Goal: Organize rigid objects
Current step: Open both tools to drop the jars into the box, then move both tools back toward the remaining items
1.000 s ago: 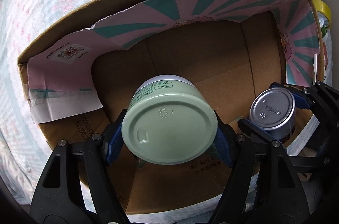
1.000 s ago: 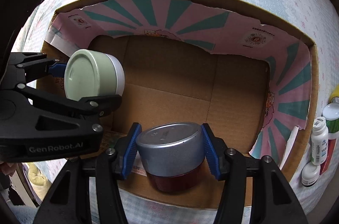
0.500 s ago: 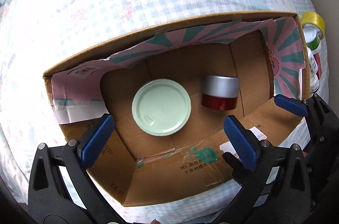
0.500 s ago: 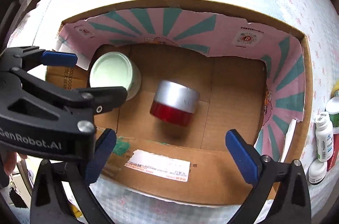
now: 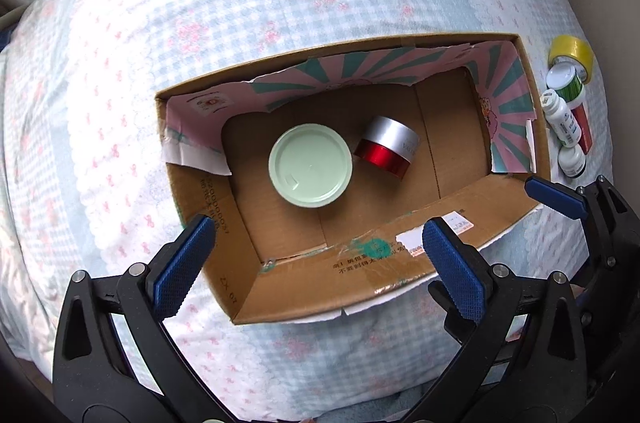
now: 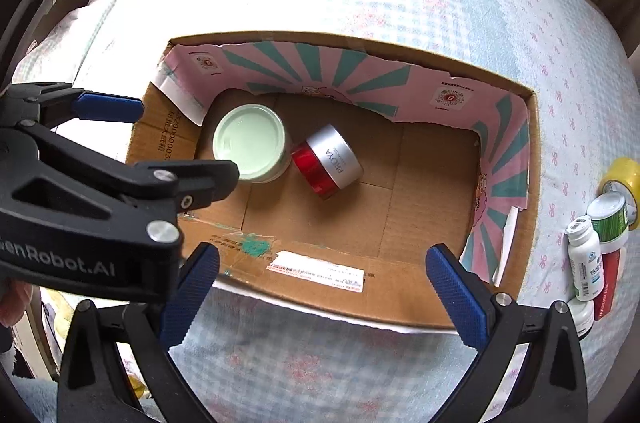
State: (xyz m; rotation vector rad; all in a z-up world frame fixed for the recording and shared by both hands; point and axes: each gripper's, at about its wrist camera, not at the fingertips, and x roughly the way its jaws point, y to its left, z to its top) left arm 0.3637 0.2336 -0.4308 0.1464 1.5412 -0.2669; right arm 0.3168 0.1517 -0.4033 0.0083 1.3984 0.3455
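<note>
An open cardboard box [image 5: 400, 259] [image 6: 420, 307] lies on the patterned cloth. Inside it a pale green jar [image 5: 310, 170] [image 6: 250, 142] sits with its flat end up. A silver and red jar [image 5: 387, 145] [image 6: 328, 161] lies tilted on its side right beside it. My left gripper [image 5: 316, 265] is open and empty, above the box's near edge. My right gripper [image 6: 320, 287] is open and empty, above the box's near wall. The left gripper's body also shows at the left of the right wrist view.
Right of the box stand a yellow tape roll [image 5: 571, 56] [image 6: 622, 179], a green-labelled bottle [image 5: 566, 83] [image 6: 608, 219], white bottles [image 5: 560, 117] [image 6: 586, 265] and a red pack [image 5: 581, 125]. The cloth surface curves away all around.
Both grippers opened and let the green jar and the silver-red jar drop into the box, then pulled up and back. The silver-red jar tipped onto its side against the green jar.
</note>
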